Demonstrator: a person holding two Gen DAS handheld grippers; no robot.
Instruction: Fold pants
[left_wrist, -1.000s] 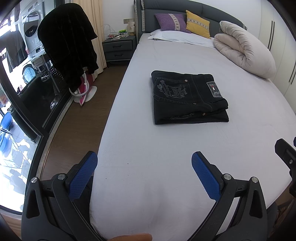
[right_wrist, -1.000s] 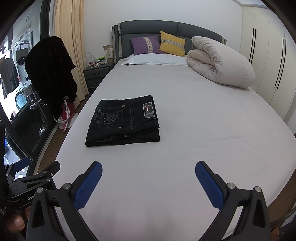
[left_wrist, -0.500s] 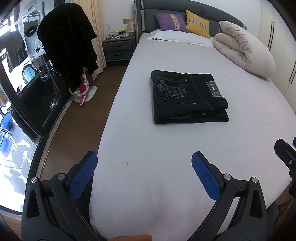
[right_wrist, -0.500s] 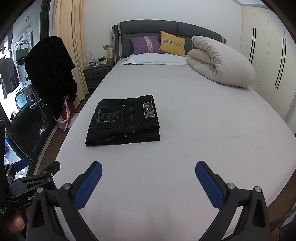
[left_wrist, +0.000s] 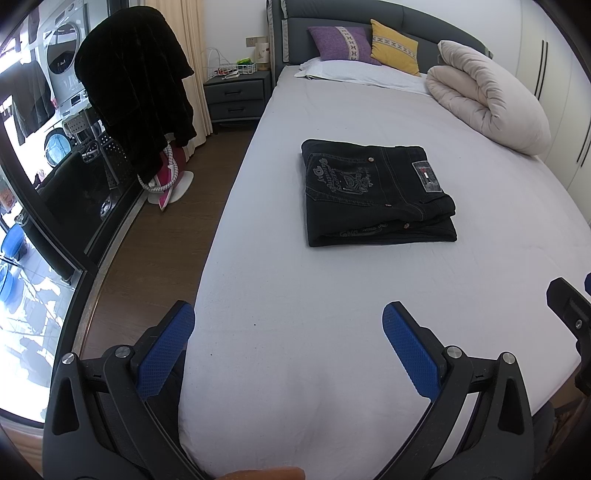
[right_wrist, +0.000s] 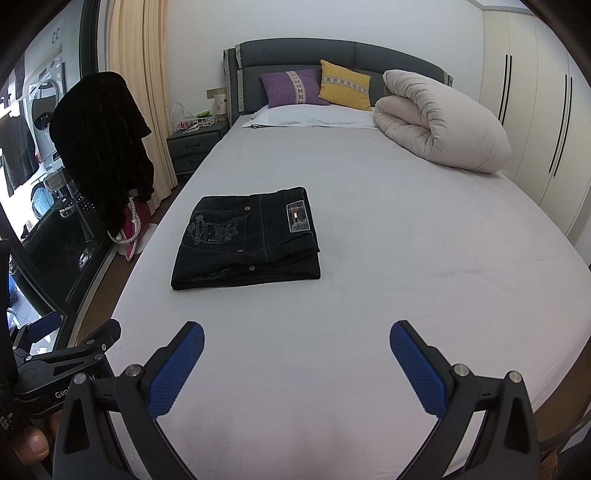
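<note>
Black jeans (left_wrist: 376, 192) lie folded into a flat rectangle on the white bed sheet (left_wrist: 332, 295), back pocket and waist label facing up; they also show in the right wrist view (right_wrist: 247, 240). My left gripper (left_wrist: 288, 332) is open and empty, held above the foot of the bed, well short of the jeans. My right gripper (right_wrist: 297, 350) is open and empty too, also near the foot of the bed. Part of the left gripper's body shows at the lower left of the right wrist view.
A rolled beige duvet (right_wrist: 443, 122) lies at the bed's far right, pillows (right_wrist: 317, 88) by the grey headboard. A nightstand (left_wrist: 236, 96) and a stand draped with dark clothing (left_wrist: 136, 85) are left of the bed. White wardrobes (right_wrist: 535, 110) line the right wall.
</note>
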